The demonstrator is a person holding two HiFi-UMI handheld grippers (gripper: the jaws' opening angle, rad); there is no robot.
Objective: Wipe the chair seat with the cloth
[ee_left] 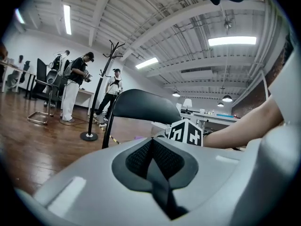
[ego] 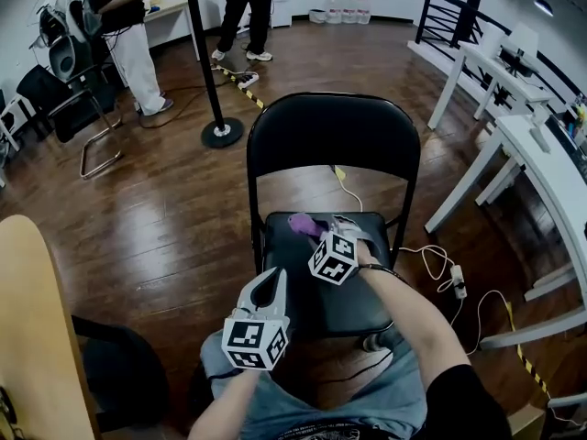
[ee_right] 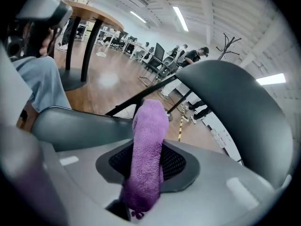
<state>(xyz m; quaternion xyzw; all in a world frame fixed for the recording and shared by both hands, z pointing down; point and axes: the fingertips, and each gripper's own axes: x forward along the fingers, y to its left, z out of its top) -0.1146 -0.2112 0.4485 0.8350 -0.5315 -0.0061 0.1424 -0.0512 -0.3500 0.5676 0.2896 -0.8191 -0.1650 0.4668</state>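
Observation:
A black folding chair stands in front of me, with its seat [ego: 303,287] low in the head view and its backrest [ego: 332,134] above. My right gripper [ego: 323,227] is over the back of the seat, shut on a purple cloth [ego: 304,224]. In the right gripper view the cloth [ee_right: 148,159] sticks up between the pads, with the seat [ee_right: 80,125] on the left and the backrest [ee_right: 244,121] on the right. My left gripper [ego: 271,282] hovers at the seat's front left, shut with nothing in it. Its pads [ee_left: 153,161] meet in the left gripper view.
A coat stand [ego: 218,128] rises behind the chair on the wooden floor. White cables and a power strip [ego: 456,282] lie right of the chair. White tables [ego: 541,163] stand at the right, a round wooden table [ego: 32,328] at the left. Two people [ego: 128,35] stand far back.

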